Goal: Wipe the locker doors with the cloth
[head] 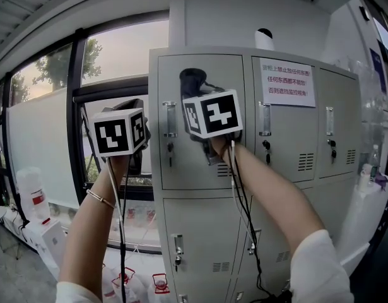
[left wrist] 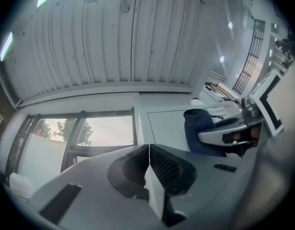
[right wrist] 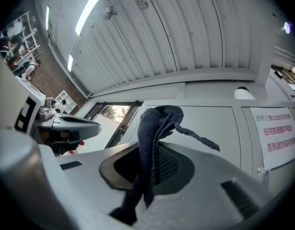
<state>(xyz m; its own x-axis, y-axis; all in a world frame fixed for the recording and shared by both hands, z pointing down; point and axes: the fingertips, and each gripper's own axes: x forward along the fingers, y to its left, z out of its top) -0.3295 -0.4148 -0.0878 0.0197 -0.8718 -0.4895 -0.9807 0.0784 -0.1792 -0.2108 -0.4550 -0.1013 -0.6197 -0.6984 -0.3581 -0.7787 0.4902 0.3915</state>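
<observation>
A grey bank of lockers [head: 200, 163] fills the middle of the head view. My right gripper [head: 195, 92] is raised to the upper left locker door [right wrist: 209, 128] and is shut on a dark blue cloth [head: 192, 79], which bunches up past the jaws against the door's top part. The right gripper view shows the cloth [right wrist: 154, 128] pinched between the closed jaws, with one strand trailing right. My left gripper [head: 137, 109] is held up left of the lockers, in front of the window. Its jaws [left wrist: 148, 162] are shut with nothing between them. From there the cloth [left wrist: 197, 128] shows at the right.
A latch handle [head: 170, 120] sits at the left door's edge. A printed notice [head: 287, 82] hangs on the middle door. A white object [head: 264, 40] stands on top of the lockers. A large window [head: 111, 62] is to the left, with jugs [head: 33, 194] and bottles [head: 159, 283] below.
</observation>
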